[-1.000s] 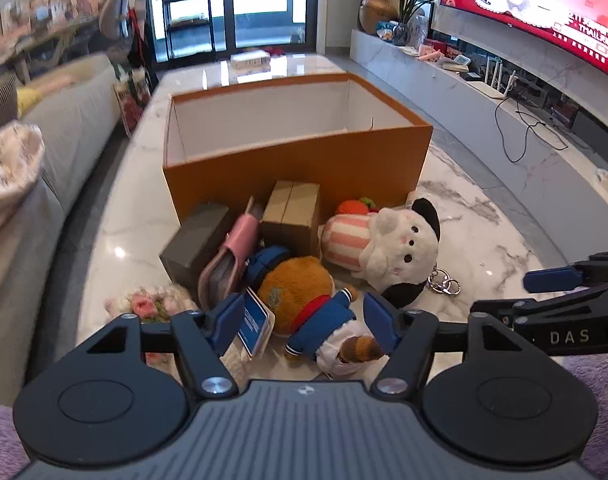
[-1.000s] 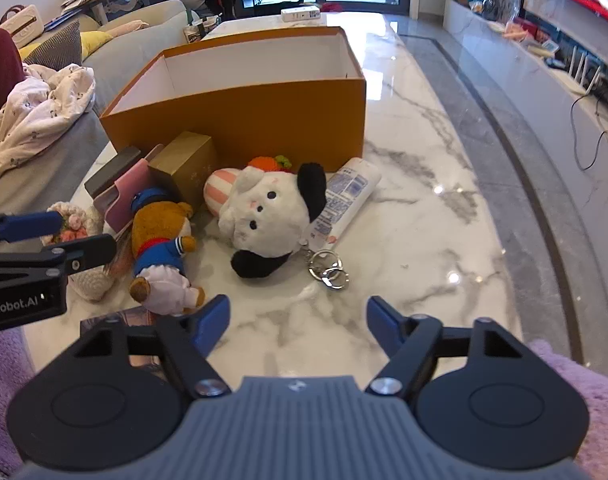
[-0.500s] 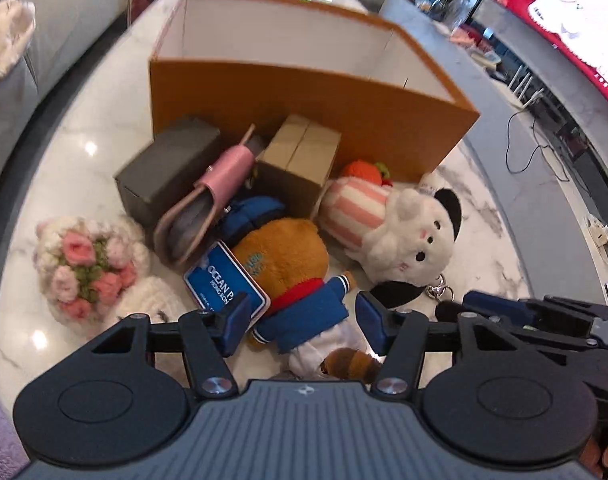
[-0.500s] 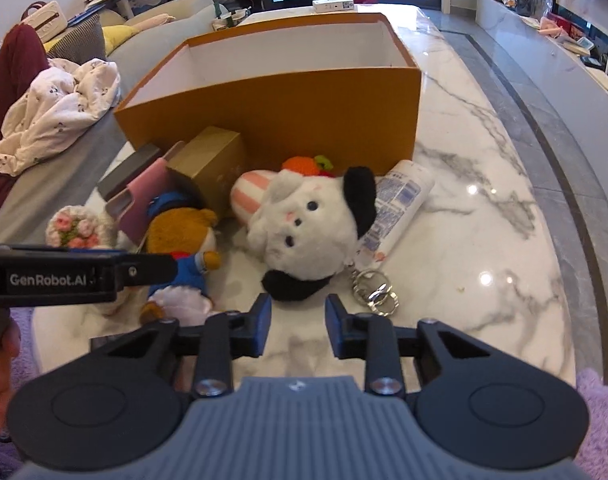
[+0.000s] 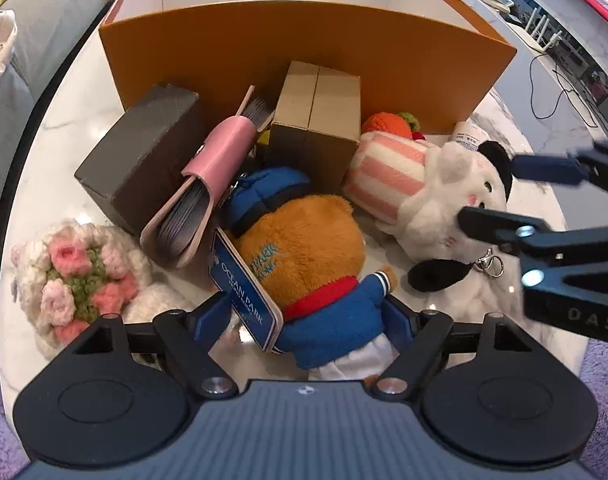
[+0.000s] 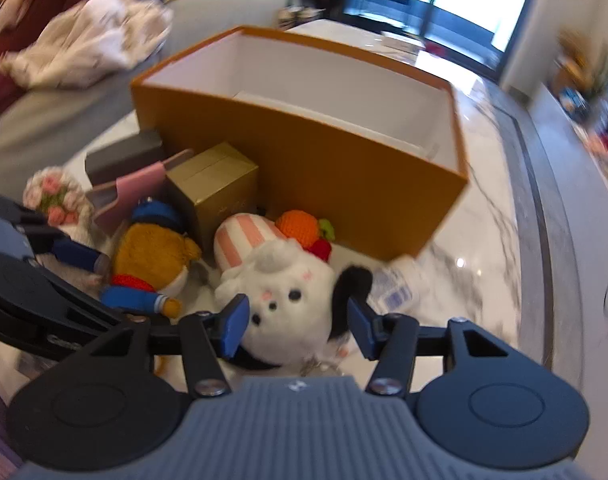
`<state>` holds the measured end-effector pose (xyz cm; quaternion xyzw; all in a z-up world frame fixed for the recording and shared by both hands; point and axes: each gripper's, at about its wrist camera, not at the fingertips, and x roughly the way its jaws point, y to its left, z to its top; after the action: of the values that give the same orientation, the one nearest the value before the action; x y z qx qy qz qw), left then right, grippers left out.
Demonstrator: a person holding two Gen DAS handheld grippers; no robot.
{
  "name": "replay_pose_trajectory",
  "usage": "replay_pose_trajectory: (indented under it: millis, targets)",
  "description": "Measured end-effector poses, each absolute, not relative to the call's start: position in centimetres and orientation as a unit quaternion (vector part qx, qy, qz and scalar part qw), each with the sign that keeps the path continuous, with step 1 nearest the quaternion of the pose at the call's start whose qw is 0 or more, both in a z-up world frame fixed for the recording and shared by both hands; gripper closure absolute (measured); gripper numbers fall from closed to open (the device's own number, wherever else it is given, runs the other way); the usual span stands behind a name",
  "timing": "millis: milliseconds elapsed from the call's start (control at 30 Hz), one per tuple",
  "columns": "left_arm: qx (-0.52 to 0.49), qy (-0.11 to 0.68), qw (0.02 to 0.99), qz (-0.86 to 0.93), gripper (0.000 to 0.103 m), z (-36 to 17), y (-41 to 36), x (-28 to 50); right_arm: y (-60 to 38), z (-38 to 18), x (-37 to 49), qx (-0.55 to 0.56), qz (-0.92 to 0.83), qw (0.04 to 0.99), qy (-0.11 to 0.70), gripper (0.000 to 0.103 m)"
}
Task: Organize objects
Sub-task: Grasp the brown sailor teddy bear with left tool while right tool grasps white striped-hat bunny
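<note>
An open orange box stands on the marble table. In front of it lie a brown plush bear in blue clothes, a white plush with black ears and striped hat, a tan box, a pink wallet, a grey box and a knitted flower bouquet. My left gripper is open around the bear's body. My right gripper is open around the white plush's head.
A knitted orange fruit and a white tube lie by the box's front wall. A key ring hangs from the white plush. A grey sofa runs along the table's left side. The marble table's edge curves on the right.
Both grippers have moved forward and down onto the toys. The right gripper narrowed, then opened wide around the white plush. The left gripper now straddles the bear.
</note>
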<state>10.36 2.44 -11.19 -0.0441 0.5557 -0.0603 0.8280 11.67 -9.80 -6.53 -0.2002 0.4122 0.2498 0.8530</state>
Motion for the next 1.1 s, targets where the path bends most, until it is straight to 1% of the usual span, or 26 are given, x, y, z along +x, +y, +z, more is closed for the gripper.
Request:
replay_pose_trajectory:
  millis: [33,67,100,133,233,300,367,433,467,567,633,667,700,733,800,900,1000,1100]
  targets:
    - [-0.042,0.556,0.828,-0.06,0.01,-11.3,2.4,10.3,-9.5,-6.7,12.2,-0.205,0.259,0.847,0.416,0.03]
    - [-0.037,0.555,0.829,-0.062,0.01,-11.4,2.3,10.3,-9.4,-6.9,12.6,-0.208,0.265,0.843,0.419,0.03]
    - [-0.031,0.555,0.829,-0.065,0.01,-11.3,2.3,10.4,-9.2,-7.0,13.0,-0.21,0.27,0.839,0.422,0.027]
    - [-0.026,0.554,0.829,-0.068,0.009,-11.4,2.2,10.4,-9.1,-7.2,13.4,-0.211,0.277,0.836,0.425,0.022]
    - [-0.021,0.546,0.834,-0.076,0.009,-11.7,2.2,10.0,-8.9,-7.9,14.0,-0.211,0.289,0.828,0.432,0.018]
    - [-0.02,0.538,0.839,-0.08,0.01,-11.8,2.3,9.6,-8.6,-8.4,14.2,-0.223,0.285,0.827,0.431,0.018]
    - [-0.018,0.531,0.843,-0.083,0.011,-11.8,2.4,9.1,-8.4,-9.0,14.0,-0.231,0.282,0.827,0.428,0.016]
    - [-0.019,0.526,0.846,-0.085,0.015,-11.8,2.6,8.7,-8.2,-9.5,13.7,-0.239,0.276,0.828,0.426,0.016]
    - [-0.018,0.523,0.847,-0.087,0.016,-11.8,2.6,8.4,-8.2,-9.6,13.4,-0.242,0.272,0.83,0.421,0.016]
    - [-0.026,0.519,0.85,-0.086,0.027,-10.6,3.2,8.6,-8.1,-9.7,12.8,-0.246,0.257,0.833,0.424,0.018]
    - [-0.036,0.513,0.852,-0.095,0.04,-10.0,3.5,8.2,-7.9,-9.5,12.0,-0.255,0.25,0.833,0.423,0.022]
    - [-0.041,0.509,0.854,-0.1,0.043,-9.6,3.7,7.9,-8.0,-9.3,11.6,-0.256,0.246,0.833,0.424,0.023]
    - [-0.042,0.504,0.856,-0.104,0.047,-9.3,3.7,7.6,-8.1,-9.1,11.3,-0.251,0.243,0.835,0.426,0.026]
    - [-0.041,0.499,0.859,-0.109,0.051,-9.2,3.6,7.5,-8.4,-8.7,11.0,-0.237,0.239,0.838,0.43,0.034]
    - [-0.047,0.492,0.861,-0.121,0.055,-8.6,3.6,7.0,-8.9,-8.0,10.8,-0.206,0.227,0.843,0.442,0.036]
    - [-0.07,0.497,0.851,-0.156,0.056,-8.4,3.7,6.5,-10.4,-7.2,10.5,-0.136,0.22,0.842,0.473,0.036]
    - [-0.088,0.518,0.831,-0.182,0.056,-9.4,3.8,6.6,-11.6,-7.3,10.0,-0.078,0.205,0.829,0.514,0.036]
    - [-0.091,0.533,0.822,-0.176,0.052,-10.4,3.3,6.8,-13.0,-7.8,9.6,-0.027,0.205,0.811,0.547,0.035]
